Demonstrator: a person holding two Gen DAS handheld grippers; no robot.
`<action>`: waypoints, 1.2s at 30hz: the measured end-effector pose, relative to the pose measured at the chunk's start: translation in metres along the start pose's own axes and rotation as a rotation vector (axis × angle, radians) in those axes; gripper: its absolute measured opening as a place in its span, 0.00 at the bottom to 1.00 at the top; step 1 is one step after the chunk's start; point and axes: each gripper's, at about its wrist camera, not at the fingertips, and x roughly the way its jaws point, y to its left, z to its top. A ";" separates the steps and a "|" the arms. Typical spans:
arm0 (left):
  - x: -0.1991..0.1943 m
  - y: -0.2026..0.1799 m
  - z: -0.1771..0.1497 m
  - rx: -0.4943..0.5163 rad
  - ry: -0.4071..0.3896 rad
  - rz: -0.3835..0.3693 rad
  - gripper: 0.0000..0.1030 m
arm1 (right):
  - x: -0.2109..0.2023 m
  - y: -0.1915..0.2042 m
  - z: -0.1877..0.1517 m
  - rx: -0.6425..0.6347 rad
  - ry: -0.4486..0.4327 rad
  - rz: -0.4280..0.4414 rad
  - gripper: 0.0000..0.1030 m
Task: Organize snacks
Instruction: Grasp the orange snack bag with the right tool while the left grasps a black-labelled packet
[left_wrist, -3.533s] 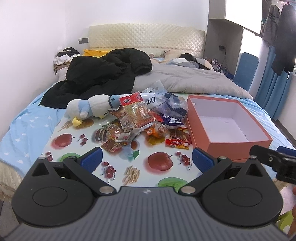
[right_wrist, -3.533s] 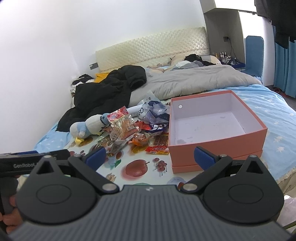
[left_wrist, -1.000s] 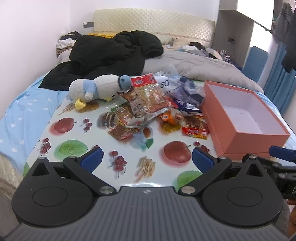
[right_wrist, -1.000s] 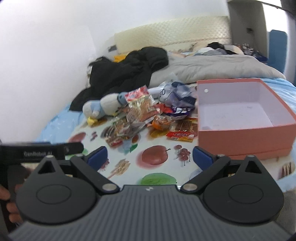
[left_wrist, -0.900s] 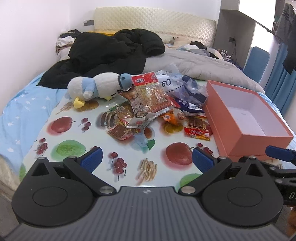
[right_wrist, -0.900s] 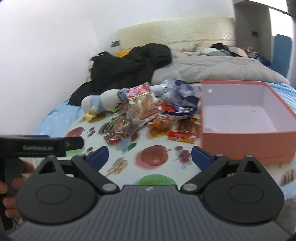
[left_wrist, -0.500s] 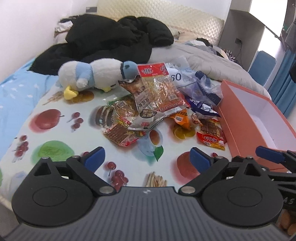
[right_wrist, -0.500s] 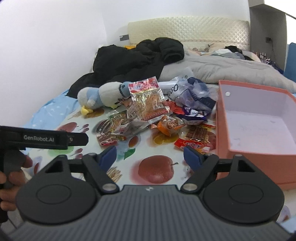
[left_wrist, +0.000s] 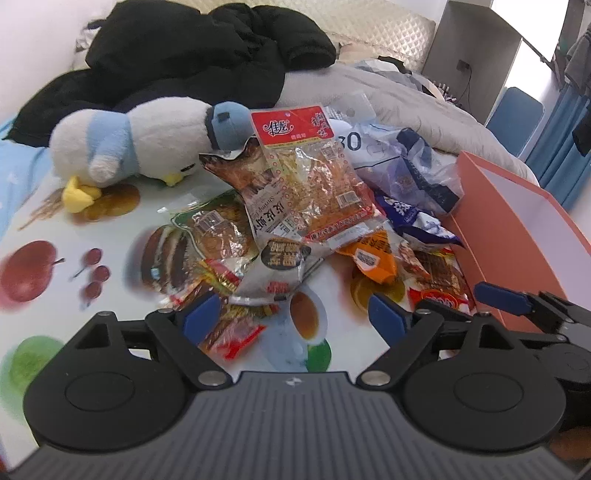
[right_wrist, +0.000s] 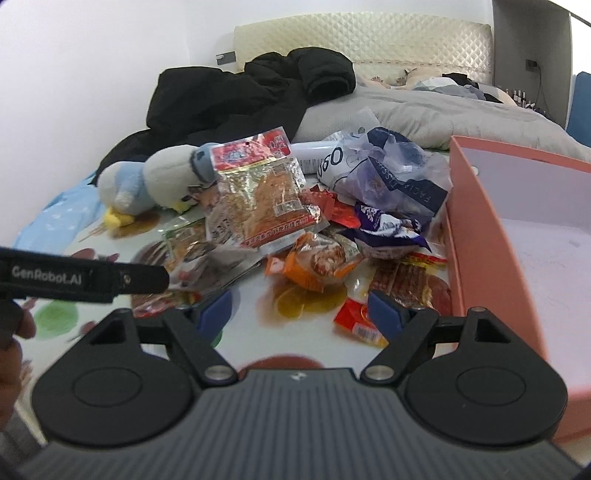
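A heap of snack packets lies on a fruit-printed cloth (left_wrist: 110, 229). On top is a big clear packet with a red header (left_wrist: 306, 177) (right_wrist: 262, 192). Below it are a grey packet (left_wrist: 282, 266), an orange packet (left_wrist: 369, 254) (right_wrist: 317, 264) and a red strip packet (left_wrist: 439, 280) (right_wrist: 399, 291). An open salmon box (left_wrist: 517, 229) (right_wrist: 476, 229) stands at the right. My left gripper (left_wrist: 292, 318) hovers low over the heap's near edge. Its jaws are closing, the grey packet's end shows between them, and the pads touch nothing. My right gripper (right_wrist: 300, 313) is open just before the orange packet.
A white and blue plush bird (left_wrist: 140, 144) lies left of the heap. A blue and white plastic bag (right_wrist: 388, 173) sits behind it. A black coat (left_wrist: 184, 55) and a grey duvet (right_wrist: 443, 114) cover the bed beyond. A hand (right_wrist: 14, 332) holds the left tool.
Both grippers have come forward and down towards the snack heap, which now fills the views. Both pairs of jaws stand a little narrower than before.
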 end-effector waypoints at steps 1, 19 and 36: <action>0.006 0.003 0.002 -0.004 0.003 -0.009 0.84 | 0.007 0.000 0.002 0.000 0.004 0.004 0.80; 0.082 0.031 0.025 -0.060 0.065 -0.121 0.62 | 0.095 -0.011 0.014 0.051 0.022 -0.015 0.81; 0.053 0.026 0.019 -0.080 0.065 -0.098 0.47 | 0.078 -0.004 0.014 0.018 0.055 0.011 0.54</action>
